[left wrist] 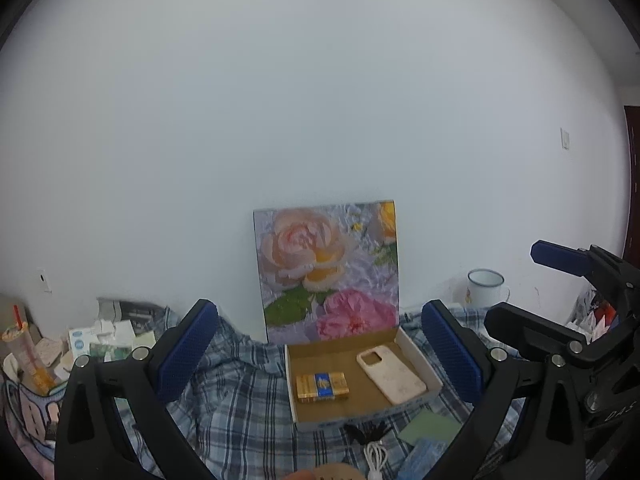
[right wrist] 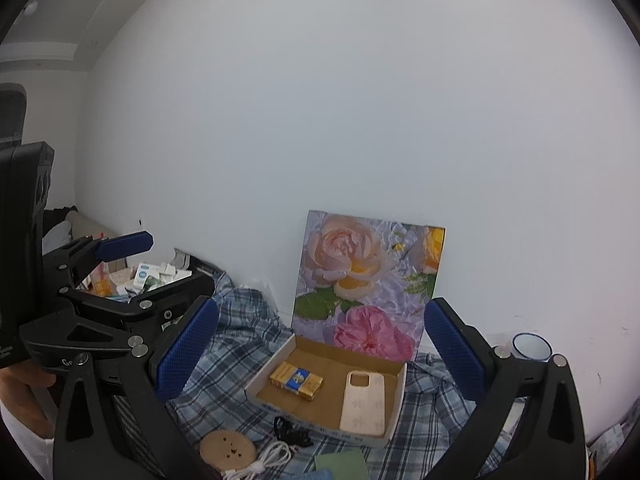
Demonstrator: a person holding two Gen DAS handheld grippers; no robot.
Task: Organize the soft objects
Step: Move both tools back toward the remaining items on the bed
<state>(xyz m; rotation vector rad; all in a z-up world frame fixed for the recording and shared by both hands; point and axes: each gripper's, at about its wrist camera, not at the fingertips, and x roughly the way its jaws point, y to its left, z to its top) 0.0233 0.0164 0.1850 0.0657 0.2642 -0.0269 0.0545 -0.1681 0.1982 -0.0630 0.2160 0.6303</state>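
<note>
From the left wrist camera, the left gripper (left wrist: 320, 354) hangs with its jaws spread wide and nothing between them, above a blue plaid cloth (left wrist: 236, 396) rumpled over the surface. Bare white wall fills the upper view. A shallow cardboard box (left wrist: 416, 350) sits straight ahead between the blue fingers, its floral-printed lid (left wrist: 326, 268) standing upright against the wall. Inside lie a cream phone case (left wrist: 391, 375), its long axis running from rear left to front right with the camera cutout at the far end, and a gold-and-blue packet (left wrist: 322, 387) lying crosswise to its left. Near the box's front edge lie a black hair tie (left wrist: 366, 432), a coiled white cable (left wrist: 376, 458) and a green cloth (left wrist: 430, 428). The right gripper (left wrist: 520, 284) reaches in from the right, a white enamel mug (left wrist: 485, 288) behind it.

From the right wrist camera, the right gripper (right wrist: 320, 354) also stands wide apart and empty. The box (right wrist: 400, 392) sits angled, the phone case (right wrist: 363, 402) pointing away toward the lid. A round wooden disc (right wrist: 227, 450) lies front left beside the cable (right wrist: 268, 460). The left gripper (right wrist: 160, 260) is at left, boxes cluttered behind it.
</note>
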